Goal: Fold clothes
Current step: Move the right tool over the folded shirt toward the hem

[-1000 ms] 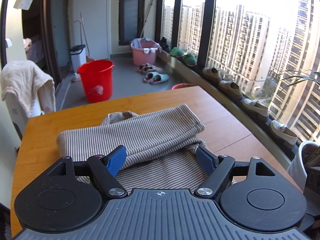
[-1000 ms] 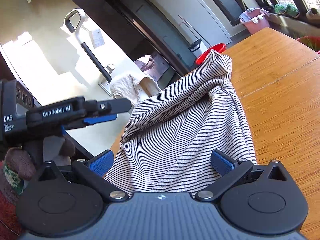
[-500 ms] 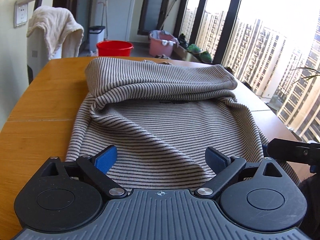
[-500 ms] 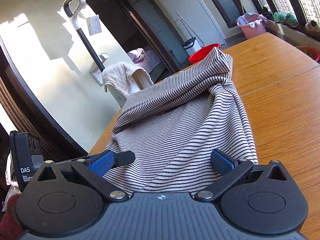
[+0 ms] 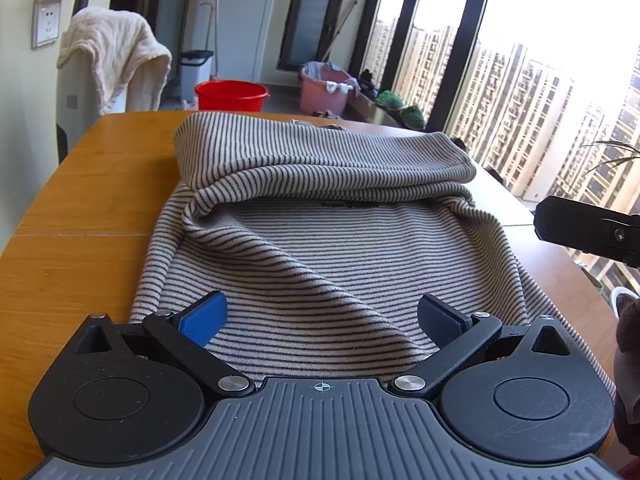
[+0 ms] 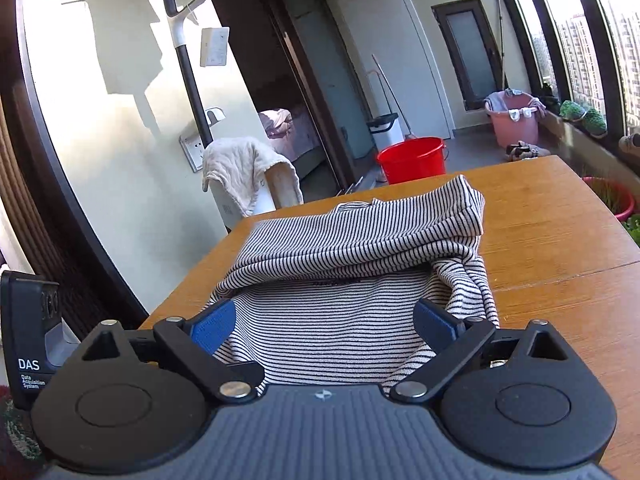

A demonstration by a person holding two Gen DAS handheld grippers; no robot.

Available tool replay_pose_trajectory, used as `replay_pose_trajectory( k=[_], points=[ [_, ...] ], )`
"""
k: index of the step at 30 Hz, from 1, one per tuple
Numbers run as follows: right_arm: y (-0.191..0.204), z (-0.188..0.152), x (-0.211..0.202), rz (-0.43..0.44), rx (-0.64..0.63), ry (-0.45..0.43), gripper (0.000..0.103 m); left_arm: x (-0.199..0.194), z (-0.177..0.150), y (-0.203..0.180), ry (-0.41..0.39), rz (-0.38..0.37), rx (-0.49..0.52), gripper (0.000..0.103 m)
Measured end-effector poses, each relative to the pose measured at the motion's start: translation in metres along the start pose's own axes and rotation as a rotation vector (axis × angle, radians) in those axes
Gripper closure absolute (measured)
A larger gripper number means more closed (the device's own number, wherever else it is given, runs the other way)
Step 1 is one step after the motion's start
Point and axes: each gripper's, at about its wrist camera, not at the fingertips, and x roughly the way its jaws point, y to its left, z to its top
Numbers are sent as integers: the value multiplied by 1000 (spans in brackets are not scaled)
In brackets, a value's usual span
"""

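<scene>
I see the ribbed beige knit top with thin dark stripes lying on the smooth orange wooden table, its far half folded into a soft roll. My left gripper is opening, jaws spread wide; my right gripper is closing, cloth between both, unpinched.

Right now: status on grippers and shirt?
Left gripper open, right gripper closing, neither pinching. Striped shirt half-folded on table. Nothing in the way.
</scene>
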Motion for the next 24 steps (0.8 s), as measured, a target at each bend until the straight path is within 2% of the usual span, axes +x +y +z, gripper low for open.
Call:
replay_pose_trajectory(
  k=[2,3,6,10,15,24],
  points=[
    [-6,-5,15,-74,12,57,29,0,0,0,1,1,0,0],
    [-11,-7,19,-85,29,67,35,0,0,0,1,1,0,0],
    [-21,-7,21,-88,65,78,38,0,-1,-2,3,9,7,0],
    [-15,-9,25,-97,27,84,35,0,-2,-5,7,20,18,0],
    [-13,-9,25,-79,6,90,26,-2,-3,-5,5,20,13,0],
    [-12,-11,22,-65,2,83,21,-1,-2,-2,3,18,13,0]
  ],
)
